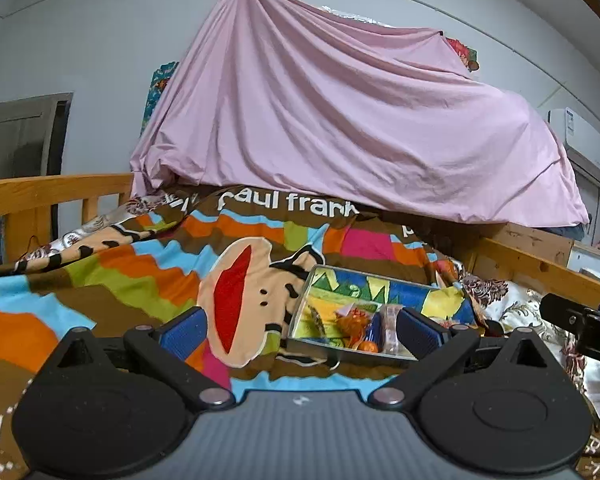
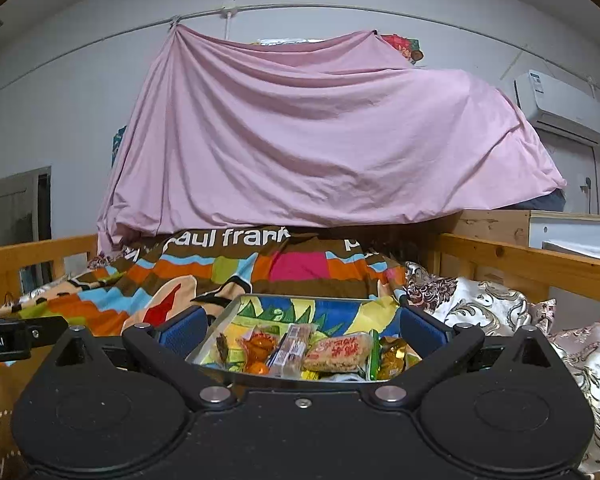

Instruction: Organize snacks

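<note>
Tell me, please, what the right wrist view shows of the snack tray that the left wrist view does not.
Only the right wrist view shows the rice cracker bar, the gold-wrapped snack beside it, and the left gripper's body at its left edge. Only the left wrist view shows the right gripper's body at its right edge. Both show the tray, the orange-wrapped snack, the Paul Frank blanket, the pink sheet and the air conditioner. The left gripper and right gripper are both open.

place: home bedroom | evidence: wooden bed frame (image 2: 520, 256), patterned bedspread (image 1: 140, 276), wall air conditioner (image 2: 560, 104)
</note>
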The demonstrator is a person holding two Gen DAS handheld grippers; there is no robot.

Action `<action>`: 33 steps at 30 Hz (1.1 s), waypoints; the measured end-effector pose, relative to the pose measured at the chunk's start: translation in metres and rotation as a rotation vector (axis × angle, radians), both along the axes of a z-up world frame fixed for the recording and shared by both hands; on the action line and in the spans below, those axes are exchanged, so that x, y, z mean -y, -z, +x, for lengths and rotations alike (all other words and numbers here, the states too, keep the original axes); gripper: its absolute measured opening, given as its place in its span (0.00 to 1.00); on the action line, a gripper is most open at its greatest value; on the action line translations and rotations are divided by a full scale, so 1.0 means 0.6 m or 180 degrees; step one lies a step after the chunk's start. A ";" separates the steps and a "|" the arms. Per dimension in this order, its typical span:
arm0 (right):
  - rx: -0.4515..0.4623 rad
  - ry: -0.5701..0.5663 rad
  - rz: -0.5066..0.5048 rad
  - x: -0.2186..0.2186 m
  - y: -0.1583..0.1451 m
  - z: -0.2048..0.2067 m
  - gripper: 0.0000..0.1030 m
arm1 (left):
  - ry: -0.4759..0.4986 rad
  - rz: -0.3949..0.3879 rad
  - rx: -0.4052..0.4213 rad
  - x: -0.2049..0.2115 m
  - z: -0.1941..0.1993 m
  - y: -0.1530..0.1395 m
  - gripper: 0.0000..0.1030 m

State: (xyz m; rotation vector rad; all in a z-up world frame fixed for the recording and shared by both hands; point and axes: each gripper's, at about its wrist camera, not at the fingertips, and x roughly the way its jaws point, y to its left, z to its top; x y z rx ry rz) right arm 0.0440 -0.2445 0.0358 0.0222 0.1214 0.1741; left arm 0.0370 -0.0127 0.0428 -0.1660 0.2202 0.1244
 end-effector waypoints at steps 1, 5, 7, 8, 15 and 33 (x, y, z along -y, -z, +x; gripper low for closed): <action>-0.0009 0.0000 -0.0016 -0.001 0.002 -0.005 0.99 | -0.0009 -0.0005 -0.0012 -0.002 -0.005 0.002 1.00; -0.0035 -0.0018 -0.0069 -0.004 0.010 -0.024 0.99 | -0.0013 0.0016 -0.0070 -0.006 -0.026 0.016 1.00; -0.0064 -0.0031 -0.0103 -0.007 0.016 -0.030 0.99 | -0.0015 0.0010 -0.0102 -0.009 -0.033 0.023 1.00; -0.0086 -0.0044 -0.0118 -0.009 0.020 -0.034 0.99 | -0.0018 0.0006 -0.0119 -0.011 -0.036 0.026 1.00; -0.0170 -0.0127 -0.0220 -0.028 0.036 -0.038 0.99 | -0.0026 -0.0026 -0.0193 -0.022 -0.042 0.042 1.00; -0.0486 -0.0106 -0.0303 -0.053 0.077 -0.001 0.99 | 0.0031 0.0003 -0.0304 -0.035 -0.020 0.077 1.00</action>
